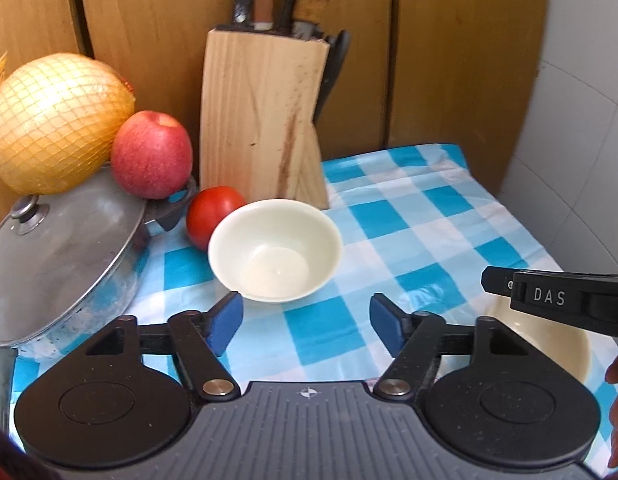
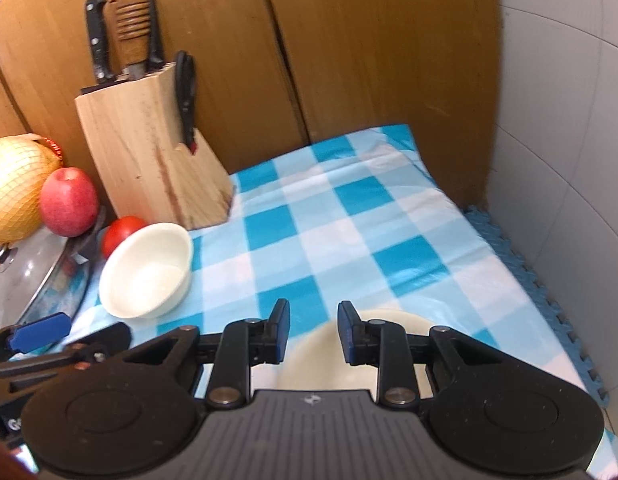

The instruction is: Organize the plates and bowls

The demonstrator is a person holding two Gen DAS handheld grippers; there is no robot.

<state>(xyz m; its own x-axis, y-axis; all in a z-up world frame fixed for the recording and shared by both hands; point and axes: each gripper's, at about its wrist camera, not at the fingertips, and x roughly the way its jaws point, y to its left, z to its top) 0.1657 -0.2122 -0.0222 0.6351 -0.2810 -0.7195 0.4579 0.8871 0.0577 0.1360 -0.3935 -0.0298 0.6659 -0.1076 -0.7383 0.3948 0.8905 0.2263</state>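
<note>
A cream bowl (image 1: 275, 250) sits upright on the blue-and-white checked cloth, in front of the knife block; it also shows in the right wrist view (image 2: 147, 270). My left gripper (image 1: 305, 320) is open and empty, just short of the bowl's near rim. A cream plate (image 2: 321, 360) lies on the cloth at the near right. My right gripper (image 2: 313, 330) is open over the plate's far edge, with nothing between the pads. The plate also shows in the left wrist view (image 1: 549, 344), partly hidden under the right gripper's body.
A wooden knife block (image 1: 261, 120) stands behind the bowl. A tomato (image 1: 213, 216) touches the bowl's left side. An apple (image 1: 151, 154) and a netted pomelo (image 1: 57, 120) rest on a lidded pot (image 1: 57, 256) at left. Wooden panels behind, tiled wall at right.
</note>
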